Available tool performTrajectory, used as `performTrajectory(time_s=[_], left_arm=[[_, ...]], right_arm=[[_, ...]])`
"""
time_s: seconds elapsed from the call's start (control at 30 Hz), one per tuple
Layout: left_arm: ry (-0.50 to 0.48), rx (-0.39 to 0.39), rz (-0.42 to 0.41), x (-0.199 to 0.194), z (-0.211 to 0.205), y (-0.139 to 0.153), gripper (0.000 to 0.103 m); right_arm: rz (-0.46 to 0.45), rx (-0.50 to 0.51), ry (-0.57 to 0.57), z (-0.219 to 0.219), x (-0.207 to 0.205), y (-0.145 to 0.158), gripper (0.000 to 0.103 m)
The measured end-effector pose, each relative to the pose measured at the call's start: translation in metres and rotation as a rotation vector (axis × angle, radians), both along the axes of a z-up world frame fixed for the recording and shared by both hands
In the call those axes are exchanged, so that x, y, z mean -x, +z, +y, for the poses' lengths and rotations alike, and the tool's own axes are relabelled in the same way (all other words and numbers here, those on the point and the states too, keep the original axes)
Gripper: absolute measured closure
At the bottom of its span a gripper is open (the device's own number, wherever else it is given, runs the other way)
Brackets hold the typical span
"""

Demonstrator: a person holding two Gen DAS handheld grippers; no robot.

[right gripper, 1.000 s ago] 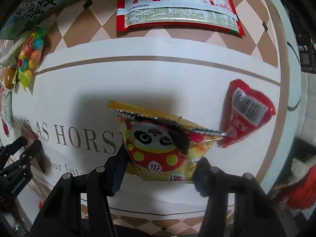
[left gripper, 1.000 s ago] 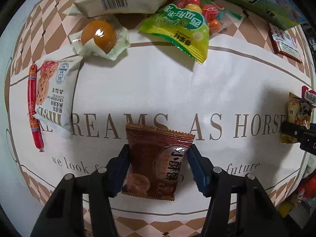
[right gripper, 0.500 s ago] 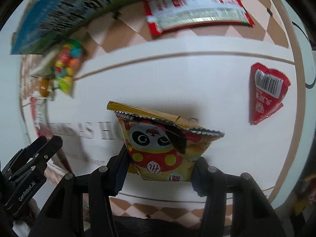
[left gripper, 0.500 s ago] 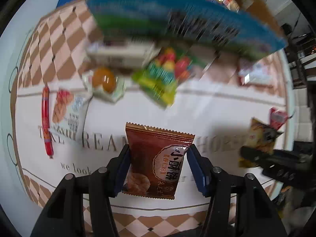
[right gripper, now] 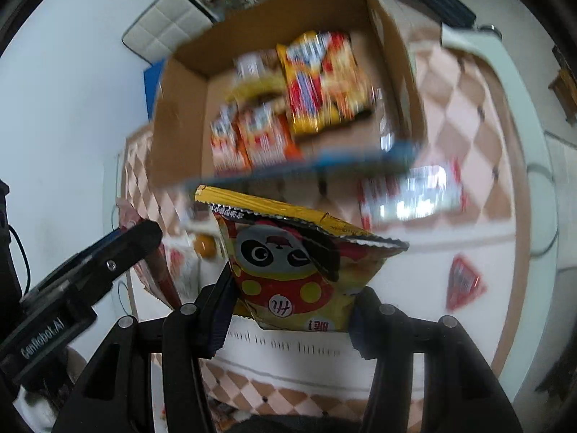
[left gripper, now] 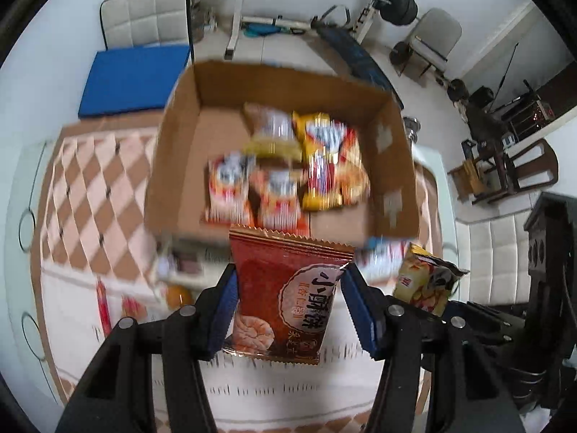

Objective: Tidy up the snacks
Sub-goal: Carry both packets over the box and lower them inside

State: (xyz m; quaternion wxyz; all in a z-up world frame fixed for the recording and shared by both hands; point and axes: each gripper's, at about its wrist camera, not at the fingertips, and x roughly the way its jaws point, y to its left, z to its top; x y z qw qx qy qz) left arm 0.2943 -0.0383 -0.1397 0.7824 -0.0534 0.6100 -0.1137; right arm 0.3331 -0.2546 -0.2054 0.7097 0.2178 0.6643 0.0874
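Mid-task: the cardboard box (left gripper: 180,166) already held several packets, roughly six though blurred, while a sausage stick (left gripper: 104,303), an orange-yolk pack (left gripper: 178,296), a red triangular packet (right gripper: 463,283) and a few blurred others lay on the tablecloth (left gripper: 72,187) unsorted. Left gripper (left gripper: 288,310) was clamped on the brown biscuit packet (left gripper: 285,296), right gripper (right gripper: 288,306) clamped on the panda snack bag (right gripper: 292,270). Both were held above the cloth just short of the box's near wall, so my read was two drops pending, then the leftovers.
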Motion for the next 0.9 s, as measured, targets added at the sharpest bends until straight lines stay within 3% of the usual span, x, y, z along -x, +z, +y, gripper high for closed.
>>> performTrajectory(time_s=[0.2, 0.3, 0.43, 0.67, 0.9], left_arm=[[0.013, -0.039, 0.022, -0.083, 0.0, 0.0, 0.048], [0.021, -0.076, 0.06, -0.121, 0.002, -0.019, 0.048], [0.029, -0.116, 0.125, -0.163, 0.005, -0.052, 0.048], [0.044, -0.155, 0.211, -0.213, 0.013, -0.1, 0.048], [0.044, -0.176, 0.253, -0.232, 0.015, -0.127, 0.047]], right_arm=[[-0.041, 0.072, -0.027, -0.01, -0.067, 0.008, 0.047], [-0.02, 0.112, -0.031, -0.017, -0.1, 0.0, 0.047], [0.044, 0.162, -0.019, -0.02, -0.137, -0.033, 0.047], [0.141, 0.183, 0.001, -0.014, -0.166, -0.09, 0.047], [0.188, 0.196, 0.03, -0.01, -0.17, -0.113, 0.047]])
